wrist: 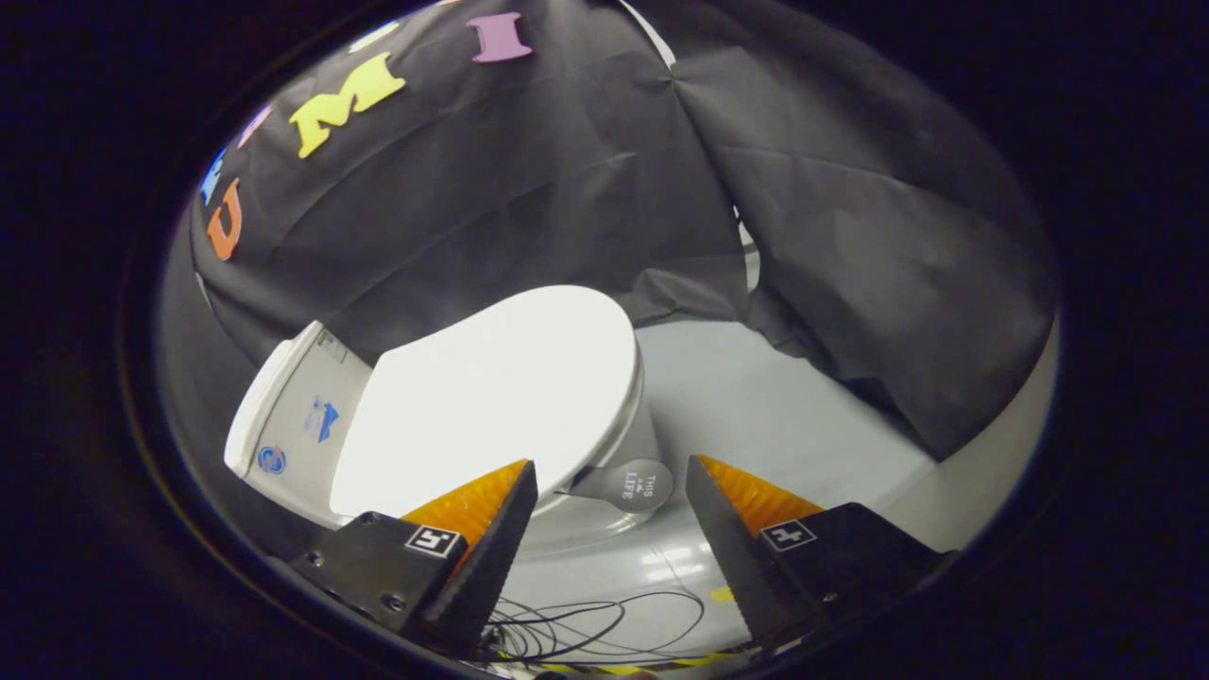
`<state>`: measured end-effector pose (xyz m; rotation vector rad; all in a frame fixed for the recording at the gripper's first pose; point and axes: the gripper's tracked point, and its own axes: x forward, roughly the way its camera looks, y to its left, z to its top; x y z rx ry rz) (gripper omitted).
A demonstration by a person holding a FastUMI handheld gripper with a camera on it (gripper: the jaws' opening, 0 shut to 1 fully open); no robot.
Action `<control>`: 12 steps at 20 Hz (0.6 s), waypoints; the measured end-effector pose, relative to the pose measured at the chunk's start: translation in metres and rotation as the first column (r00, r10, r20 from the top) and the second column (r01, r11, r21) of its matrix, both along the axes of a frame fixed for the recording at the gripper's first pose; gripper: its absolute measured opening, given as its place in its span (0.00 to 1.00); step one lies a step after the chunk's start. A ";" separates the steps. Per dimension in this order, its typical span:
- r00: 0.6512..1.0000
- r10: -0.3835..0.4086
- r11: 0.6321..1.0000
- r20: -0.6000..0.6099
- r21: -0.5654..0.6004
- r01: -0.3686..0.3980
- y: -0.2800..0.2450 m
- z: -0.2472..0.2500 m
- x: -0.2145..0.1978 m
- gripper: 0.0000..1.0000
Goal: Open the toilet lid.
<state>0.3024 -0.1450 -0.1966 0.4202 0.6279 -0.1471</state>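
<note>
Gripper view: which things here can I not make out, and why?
- Inside of the bowl: covered by the closed white oval toilet lid.
- Grey round pull tab at the lid's front edge: its print is too small.
- Stickers on the white tank: too small.
- Thin black cables on the floor: partly hidden behind the open hand-held gripper.

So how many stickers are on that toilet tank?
3 on the white ceramic toilet tank: a small green-edged label near its top, a blue arrow sticker mid-face, and a round blue sticker low down. Others may be hidden behind the closed white lid.
</note>
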 end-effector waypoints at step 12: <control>0.993 -0.032 0.961 -0.110 0.272 0.061 -0.016 -0.041 0.022 0.97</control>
